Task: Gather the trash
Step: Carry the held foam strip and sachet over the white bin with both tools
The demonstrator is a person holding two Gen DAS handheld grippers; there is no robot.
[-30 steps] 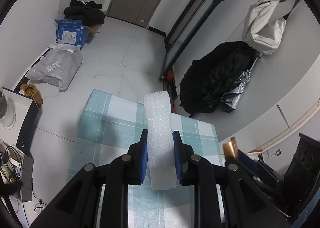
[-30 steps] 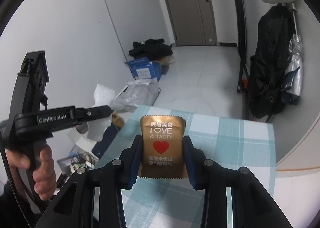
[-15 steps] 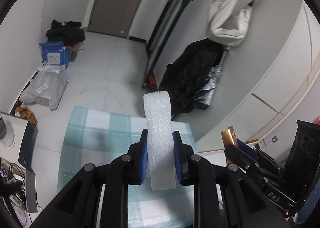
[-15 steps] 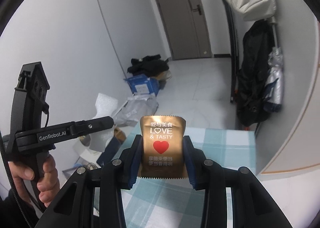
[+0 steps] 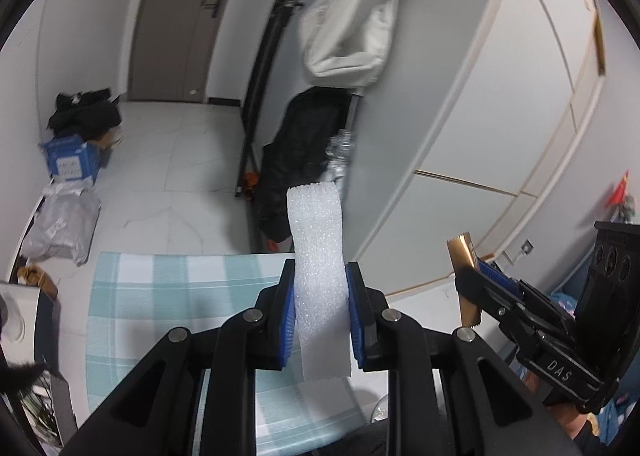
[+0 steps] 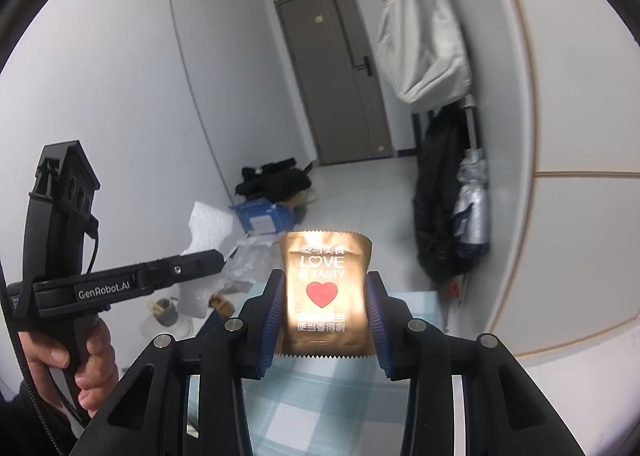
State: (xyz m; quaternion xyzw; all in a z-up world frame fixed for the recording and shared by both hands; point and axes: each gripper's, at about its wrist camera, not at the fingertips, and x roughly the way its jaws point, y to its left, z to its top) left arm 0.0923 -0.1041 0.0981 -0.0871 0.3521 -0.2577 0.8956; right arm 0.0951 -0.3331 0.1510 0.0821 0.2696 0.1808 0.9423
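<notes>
My left gripper [image 5: 320, 288] is shut on a strip of white foam packing [image 5: 318, 256], held upright above the teal checked tablecloth [image 5: 160, 296]. My right gripper [image 6: 326, 296] is shut on a gold snack wrapper [image 6: 325, 284] printed with "LOVE & TASTY" and a red heart. The right gripper with the wrapper also shows at the right of the left wrist view [image 5: 466, 256]. The left gripper and its foam strip show at the left of the right wrist view [image 6: 208, 232]. Both are lifted well above the table.
A blue cardboard box [image 5: 72, 163], a grey plastic bag [image 5: 60, 228] and dark clothes [image 5: 84, 115] lie on the white tile floor. A black coat [image 5: 300, 159] and a white bag [image 5: 348, 31] hang by the wall. A grey door [image 6: 336, 67] stands at the far end.
Both grippers have risen and tilted up with their loads; the table has dropped lower in both views and more wall and door shows. Grips unchanged.
</notes>
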